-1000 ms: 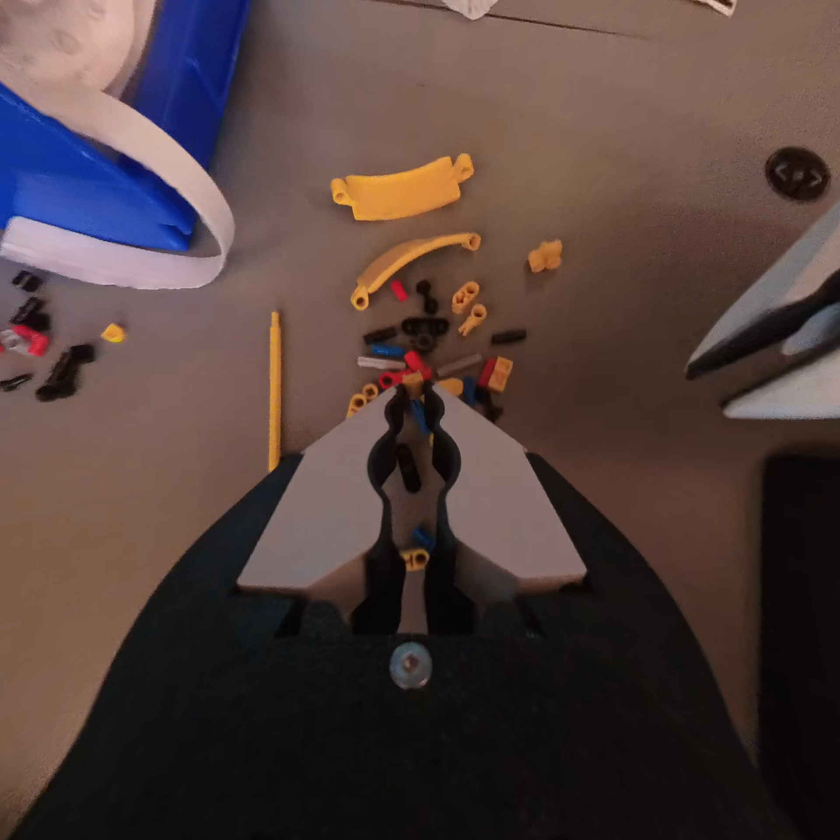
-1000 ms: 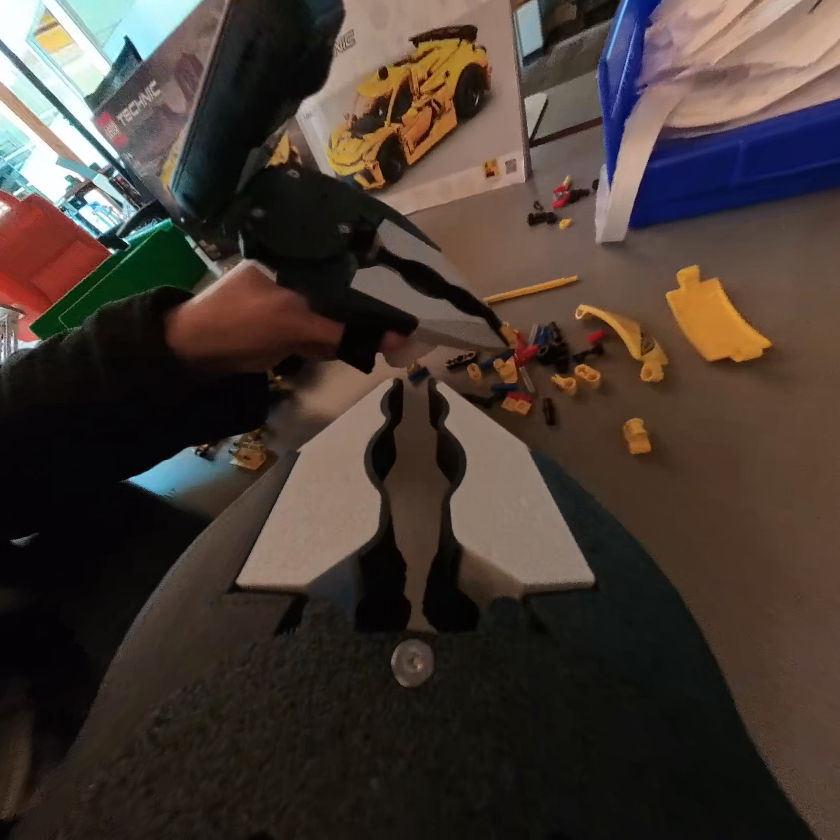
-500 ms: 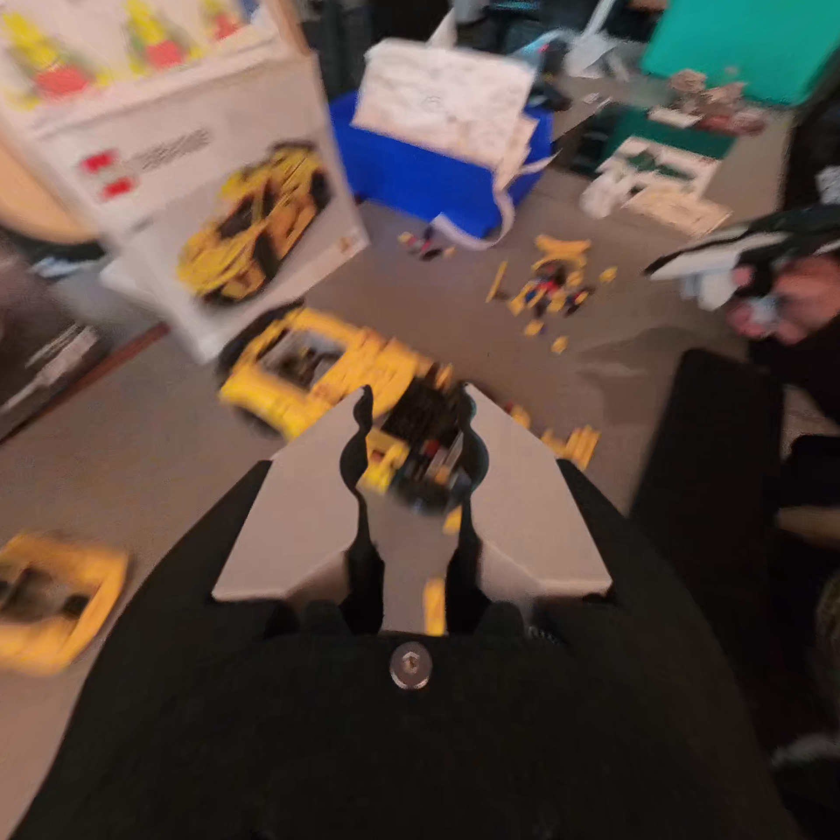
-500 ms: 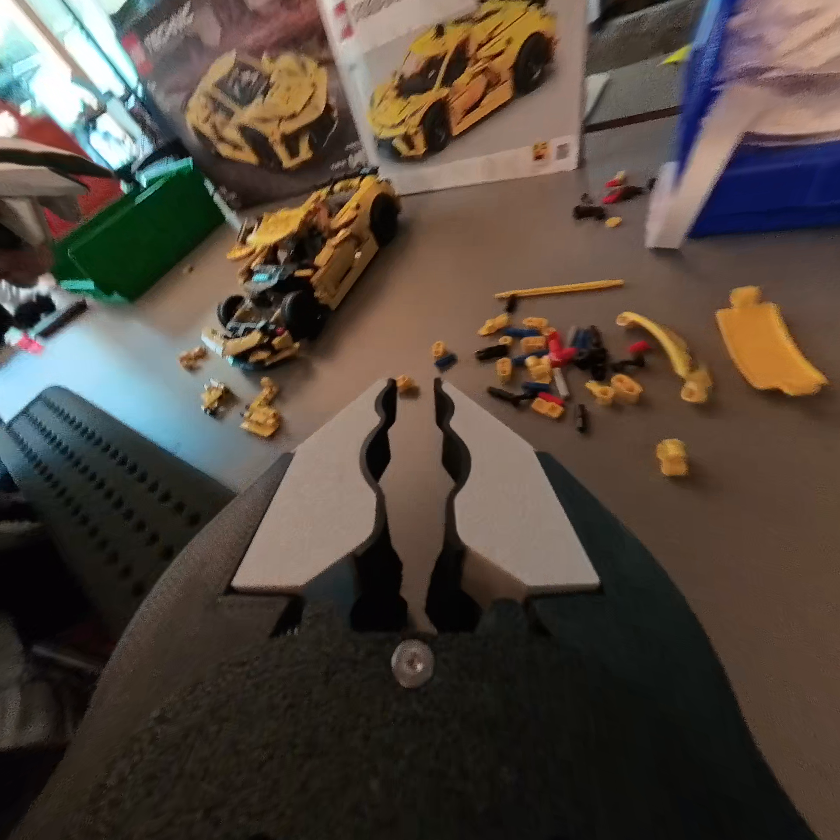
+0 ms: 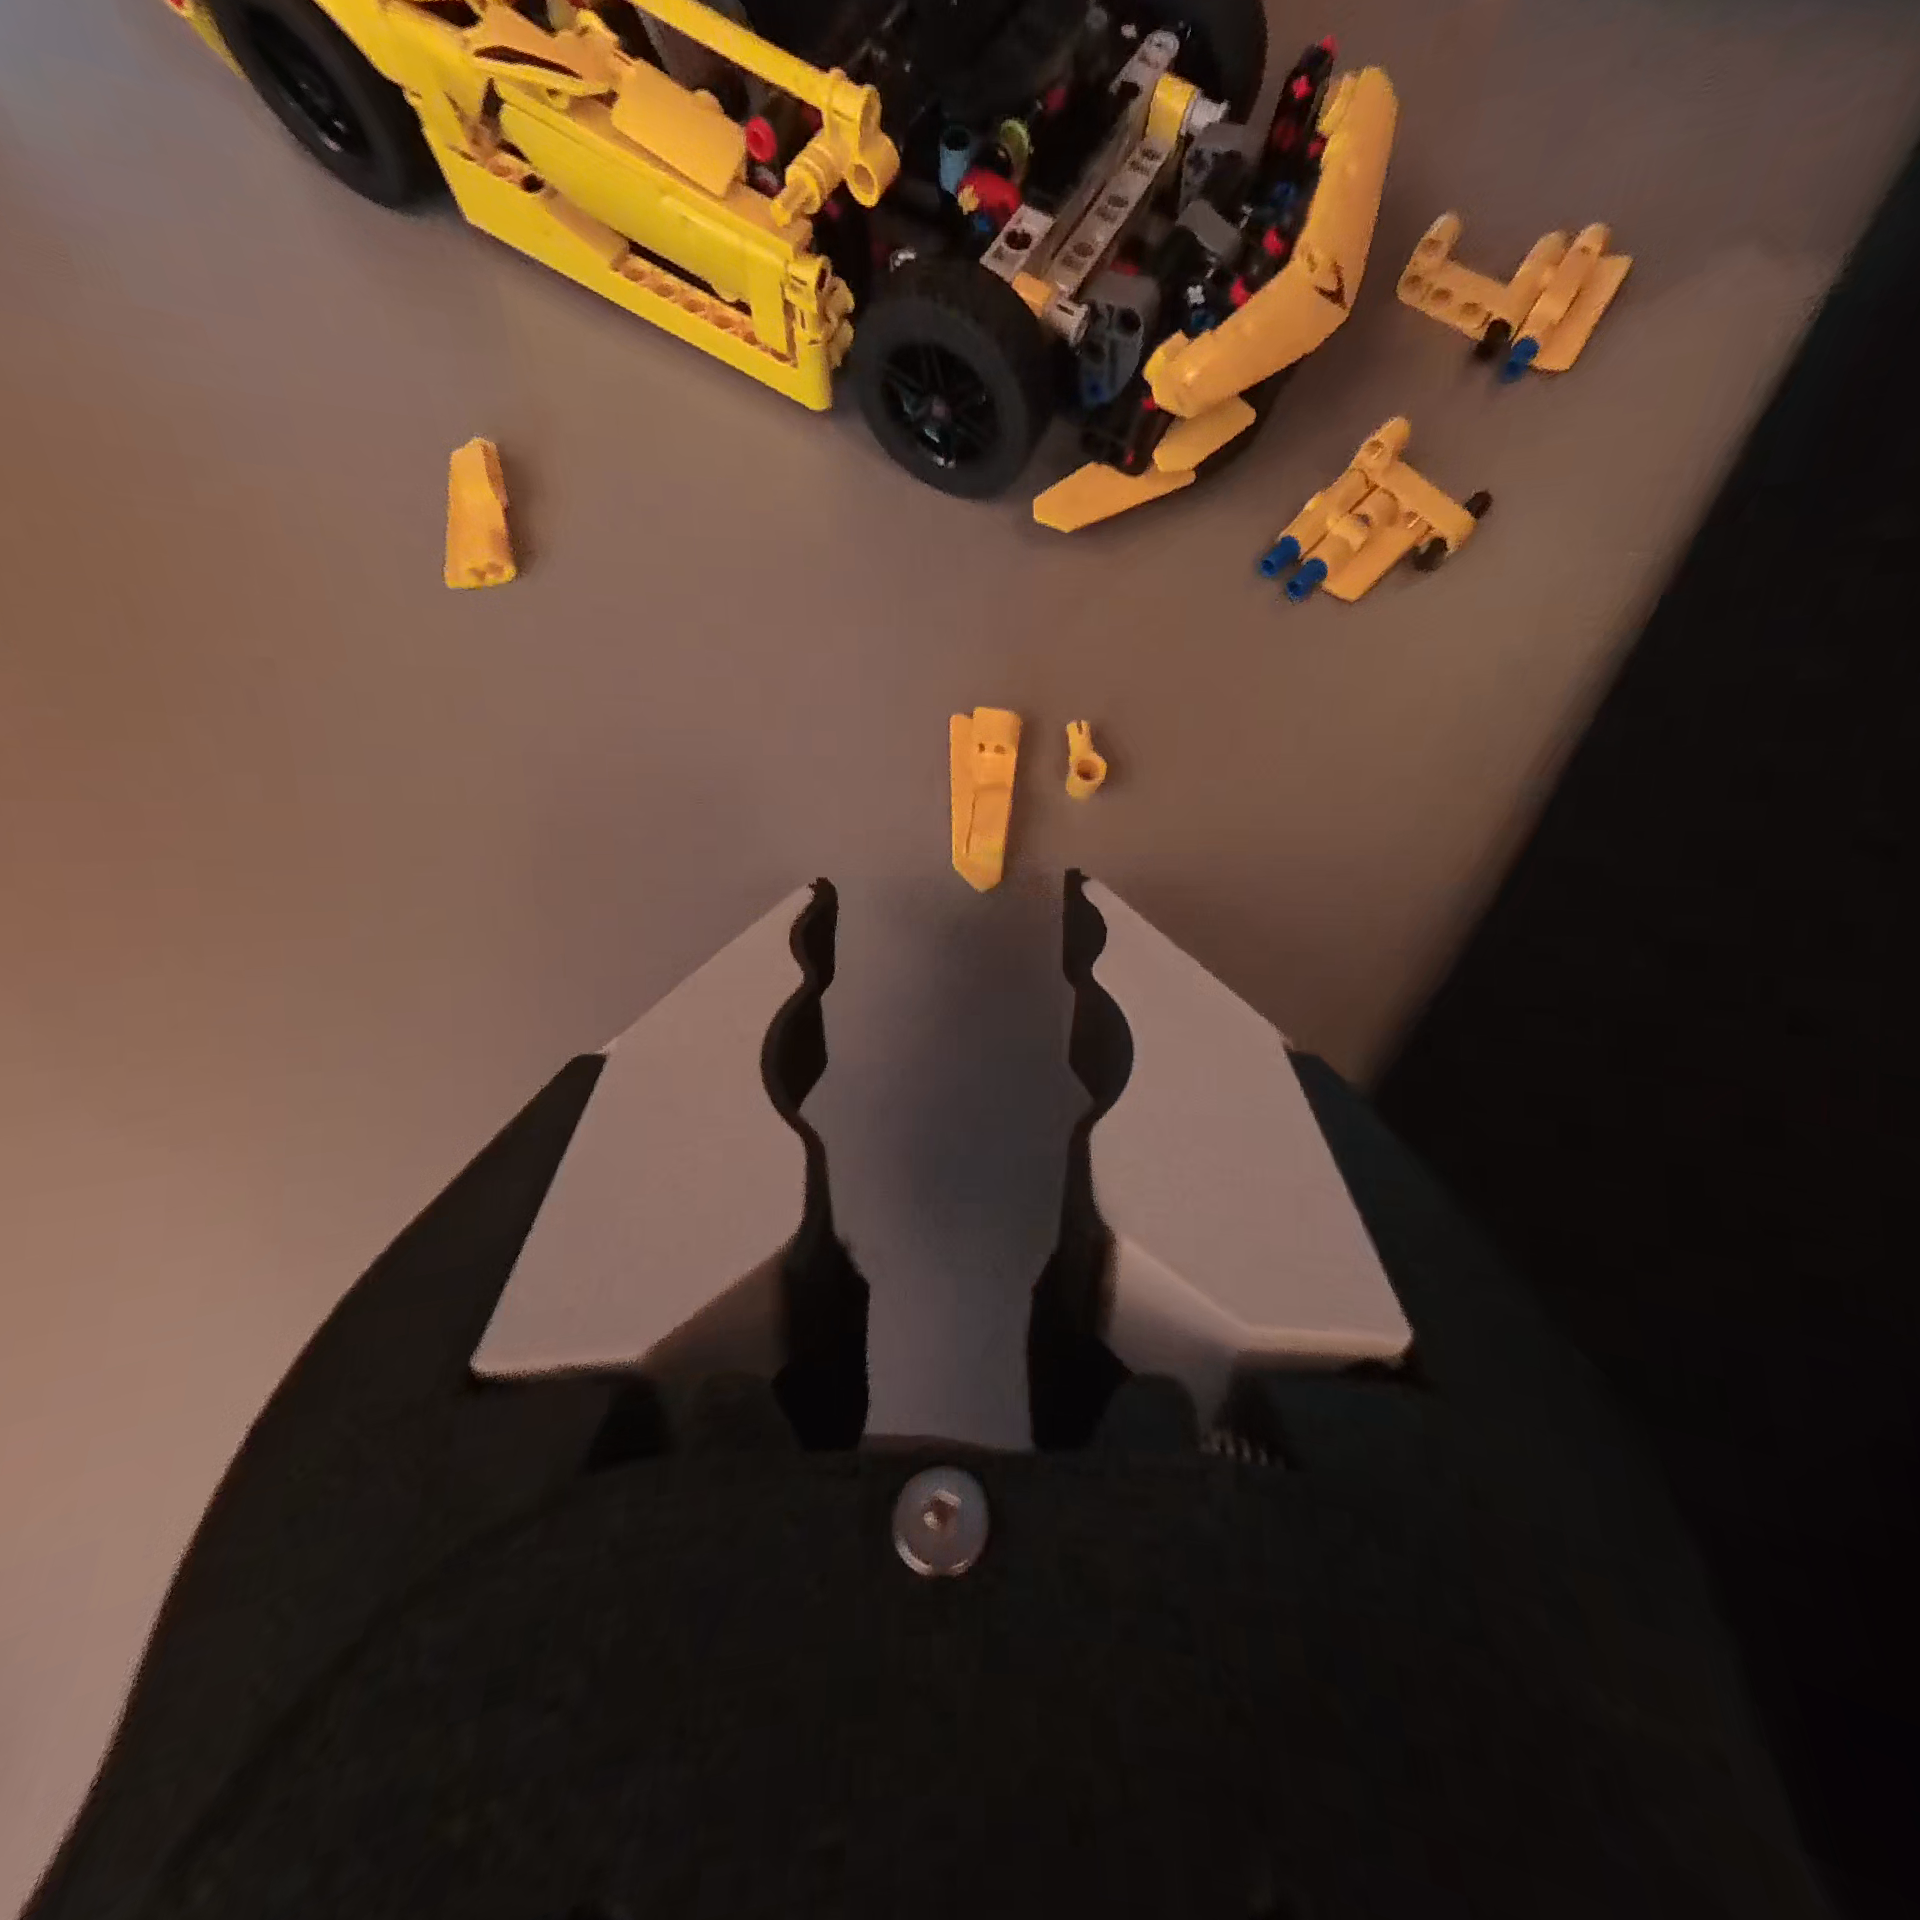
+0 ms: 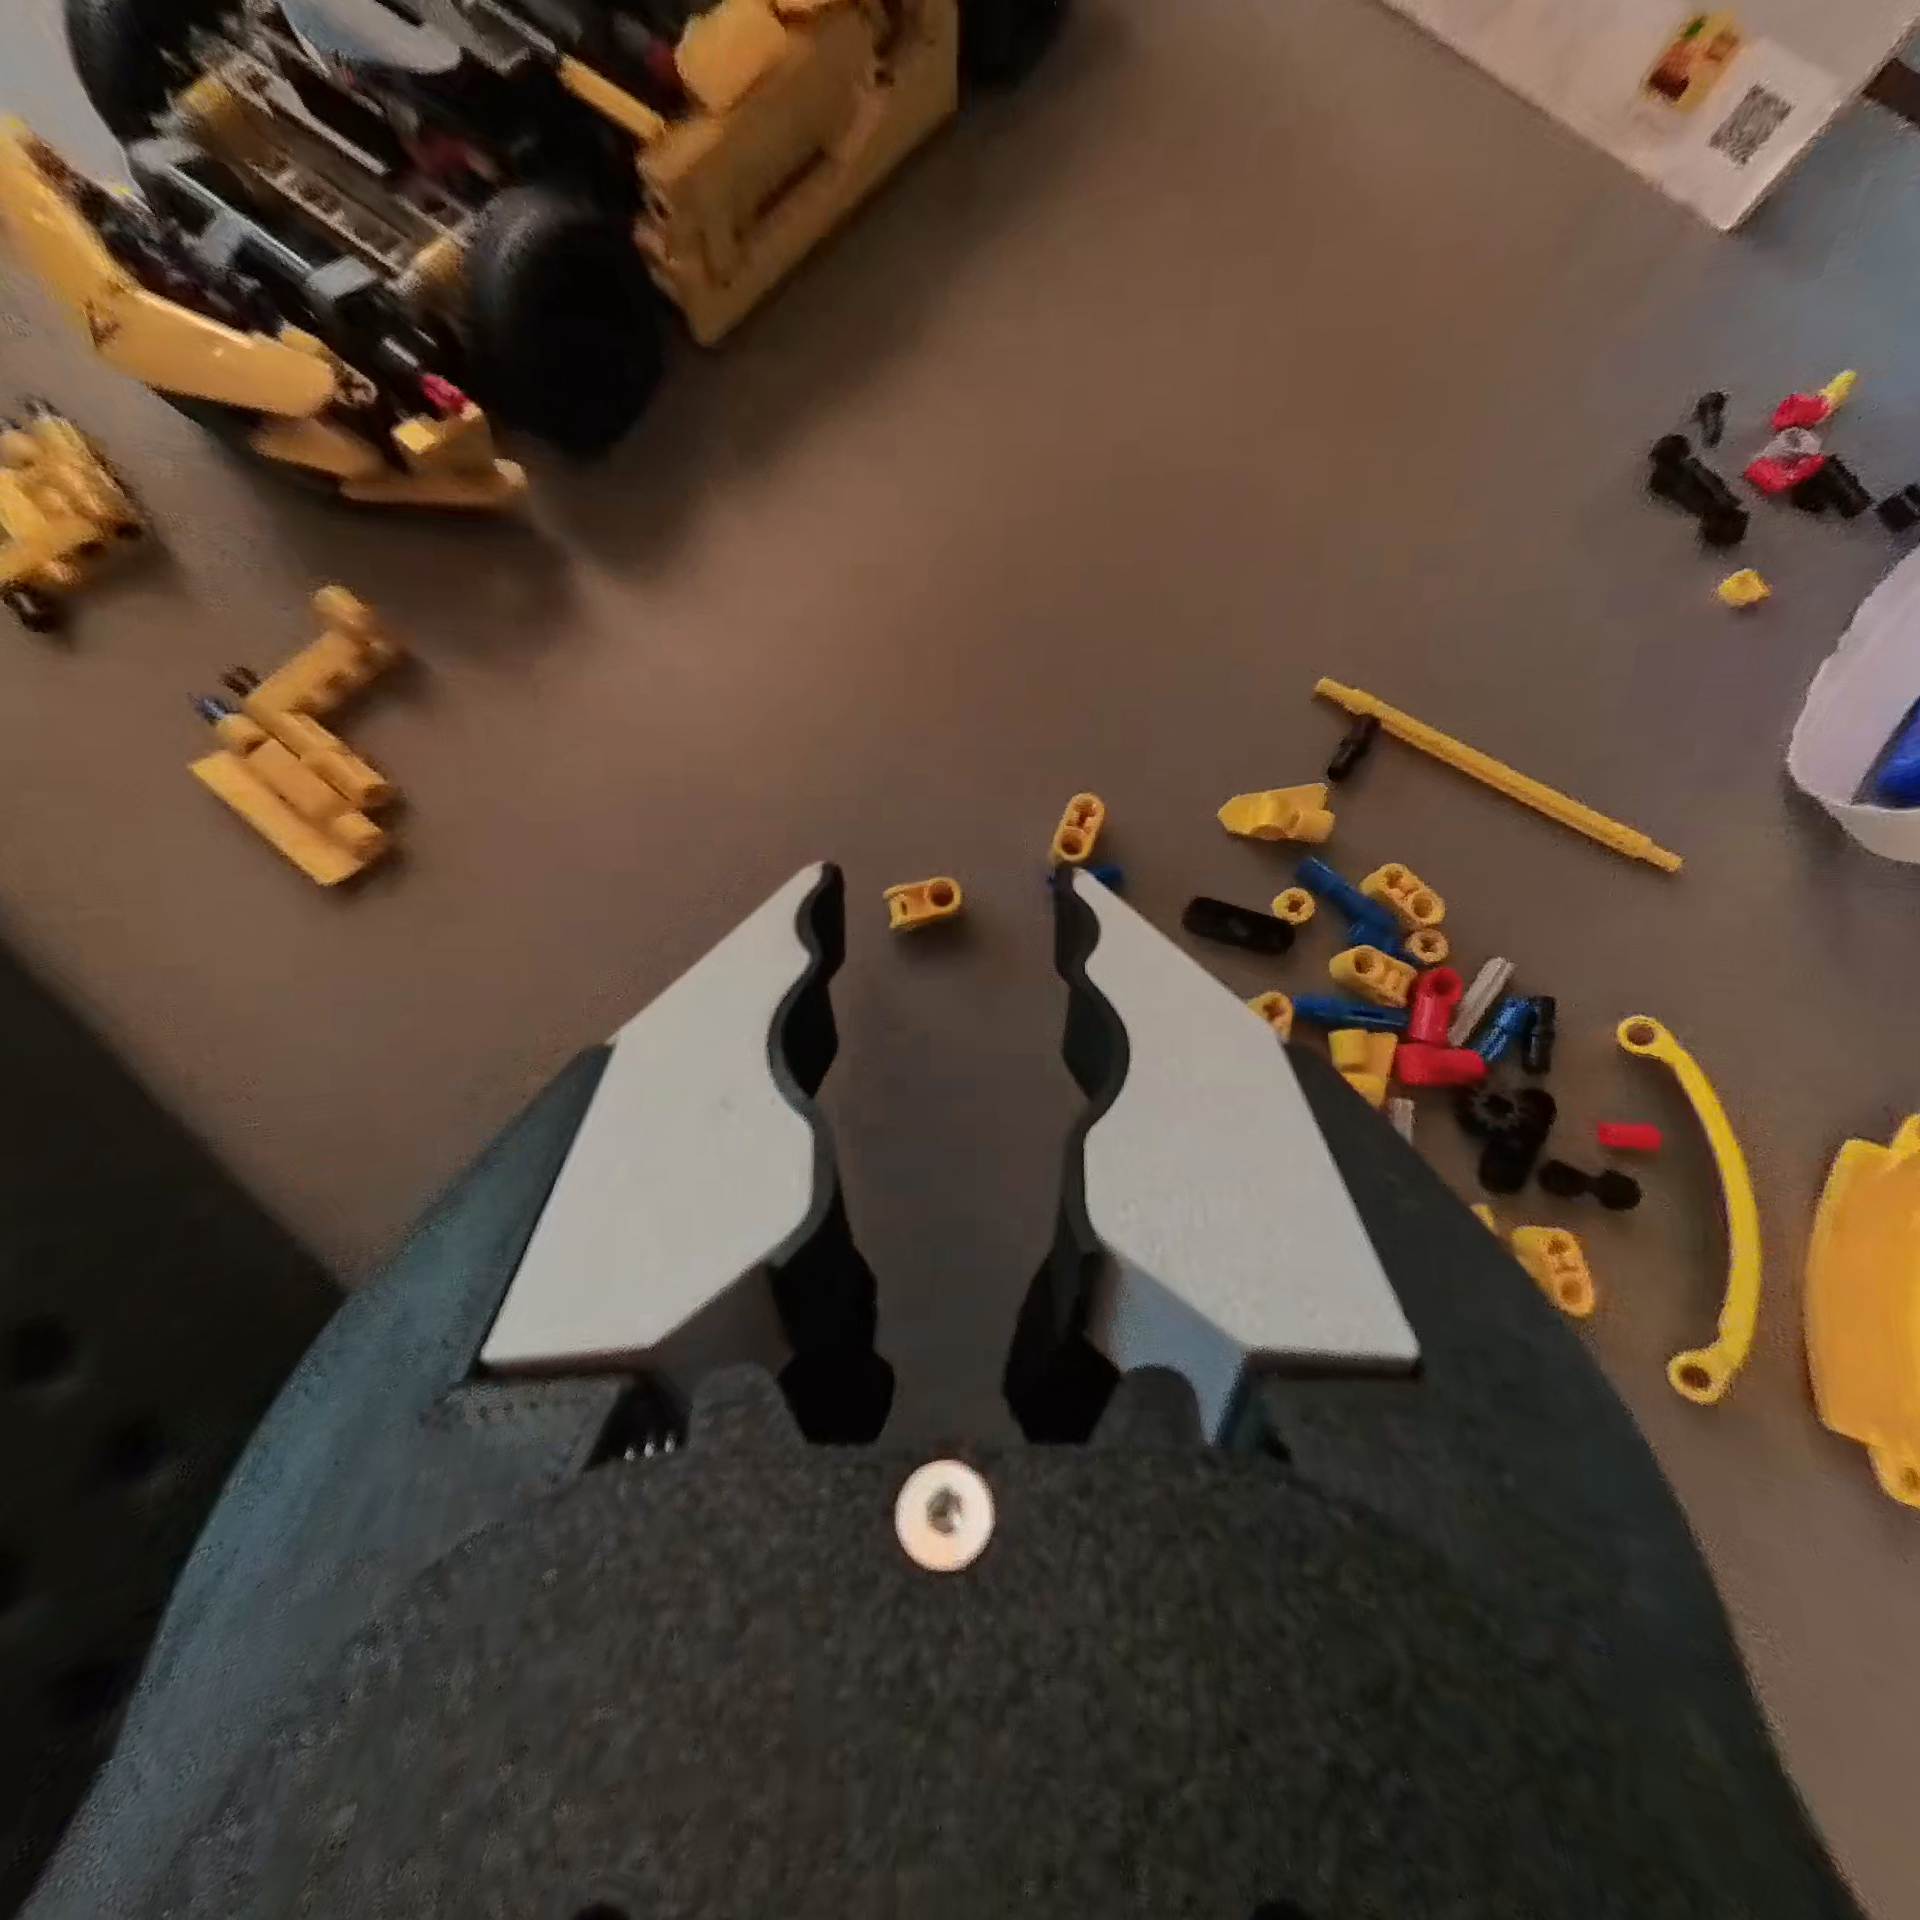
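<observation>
Wedge piece: yellow tapered panel (image 5: 980, 795) lies flat on the grey table (image 5: 312, 831), just ahead of the left gripper (image 5: 945, 883), whose jaws stand apart, empty.
Handling: looks light, stiff, smooth; probably best pinched across its narrow width.
Small connector: yellow connector (image 6: 923, 902) sits just ahead of the right gripper (image 6: 940, 883), jaws apart, nothing held.
Edges: table edge (image 5: 1558, 748) runs close on the right.
Room: clear around the wedge; loose-parts pile (image 6: 1392, 987) crowds the right gripper's side; model car (image 5: 727, 208) stands farther ahead.
</observation>
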Available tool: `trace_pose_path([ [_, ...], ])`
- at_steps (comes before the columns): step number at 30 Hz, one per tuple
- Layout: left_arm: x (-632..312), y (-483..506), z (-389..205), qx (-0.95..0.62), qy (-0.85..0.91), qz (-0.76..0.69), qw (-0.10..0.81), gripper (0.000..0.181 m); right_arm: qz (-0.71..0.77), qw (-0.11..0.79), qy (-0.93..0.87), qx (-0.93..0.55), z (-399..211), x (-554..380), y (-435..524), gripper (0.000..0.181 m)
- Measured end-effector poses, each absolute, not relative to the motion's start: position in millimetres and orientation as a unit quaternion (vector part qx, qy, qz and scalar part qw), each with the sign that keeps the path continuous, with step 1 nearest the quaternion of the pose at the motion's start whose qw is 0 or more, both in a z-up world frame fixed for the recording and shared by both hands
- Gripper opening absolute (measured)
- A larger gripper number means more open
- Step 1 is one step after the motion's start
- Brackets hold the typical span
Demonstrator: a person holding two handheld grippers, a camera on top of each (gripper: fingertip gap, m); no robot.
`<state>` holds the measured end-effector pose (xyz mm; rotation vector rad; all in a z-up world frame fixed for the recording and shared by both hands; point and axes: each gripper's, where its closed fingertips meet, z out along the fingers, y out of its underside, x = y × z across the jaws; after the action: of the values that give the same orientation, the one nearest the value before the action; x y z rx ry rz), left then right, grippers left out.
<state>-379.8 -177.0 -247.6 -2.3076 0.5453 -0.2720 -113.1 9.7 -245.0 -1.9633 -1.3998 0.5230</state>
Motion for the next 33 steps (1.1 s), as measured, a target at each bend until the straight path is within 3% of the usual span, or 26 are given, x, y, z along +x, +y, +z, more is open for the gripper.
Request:
trace_pose_path([
  [6,-363.6,-162.2,-256.9,-0.886,0.233,-0.14,0.376,0.041,0.203,0.322,-0.534,-0.755,-255.0,-114.0,4.8,0.033],
  [7,-364.4,-160.3,-257.4,-0.885,0.233,-0.137,0.378,0.037,0.207,0.318,-0.531,-0.758,-257.1,-114.4,4.7,0.028],
  [9,-369.1,-158.6,-258.3,-0.888,0.238,-0.12,0.375,0.012,0.201,0.318,-0.53,-0.76,-260.8,-113.0,8.3,0.015],
  [14,-370.0,-152.8,-255.7,-0.894,0.23,-0.1,0.371,0.011,0.134,0.352,-0.506,-0.776,-252.7,-82.3,39.0,0.015],
  [17,-354.9,-139.3,-227.8,-0.873,0.222,-0.099,0.422,0.011,0.119,0.401,-0.444,-0.793,-231.3,-51.8,68.8,0.015],
  [18,-342.8,-133.5,-215.5,-0.862,0.221,-0.112,0.442,0.011,0.113,0.401,-0.431,-0.8,-231.8,-42.6,76.2,0.015],
  [21,-292.5,-118.1,-186.3,-0.828,0.24,-0.161,0.481,0.011,0.126,0.374,-0.414,-0.82,-241.9,-32.3,83.8,0.044],
  [25,-235.5,-103.6,-159.7,-0.775,0.292,-0.165,0.536,0.011,0.25,0.376,-0.421,-0.787,-206.9,-69.4,41.6,0.043],
  [27,-216.7,-102.0,-155.7,-0.748,0.337,-0.13,0.557,0.011,0.428,0.316,-0.425,-0.732,-174.4,-118.4,-20.6,0.031],
  [29,-203.9,-105.2,-159.2,-0.721,0.397,-0.077,0.563,0.011,0.585,0.201,-0.4,-0.677,-150.2,-153.8,-80.1,0.037],
  [31,-198.8,-108.3,-163.4,-0.692,0.449,-0.008,0.565,0.011,0.627,0.11,-0.383,-0.669,-155.1,-172.5,-107.7,0.039],
  [33,-194.5,-112.3,-165.9,-0.668,0.481,0.033,0.566,0.011,0.624,0.091,-0.372,-0.682,-169.6,-184.3,-111.9,0.037],
])
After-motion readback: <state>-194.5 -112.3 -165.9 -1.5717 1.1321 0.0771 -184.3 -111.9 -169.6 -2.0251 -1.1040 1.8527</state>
